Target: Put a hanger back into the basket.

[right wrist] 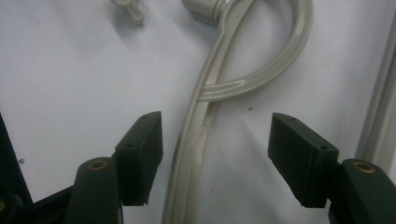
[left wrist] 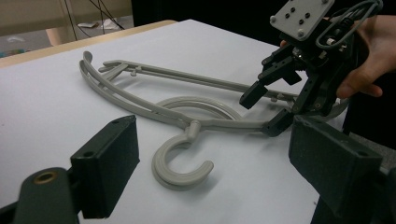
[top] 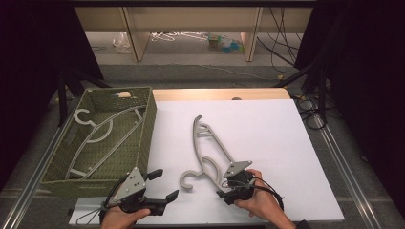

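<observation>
A grey plastic hanger (top: 210, 152) lies flat on the white surface (top: 267, 143), its hook (top: 189, 179) curling toward the person at about seven o'clock and its long arms running away toward twelve o'clock. The right hand-held gripper (top: 228, 187) sits at the hanger's near end, at roughly five o'clock from the hook; its jaws stand wide apart, one on each side of the hanger's arm (right wrist: 196, 140), and grip nothing yet. The step in hand appears to be the approach for a pick-up: the next move likely calls for lowering a little and closing squarely on the thin arm so it does not slip out sideways. The left hand-held gripper (top: 160, 185) waits at about eight o'clock from the hook, just apart from it, jaws also spread wide and empty, pointed toward the hook. Farther out, at ten o'clock, a woven green basket (top: 143, 138) stands on the surface's left edge with a second grey hanger (top: 102, 138) lying inside, which suggests where this one is probably headed.
</observation>
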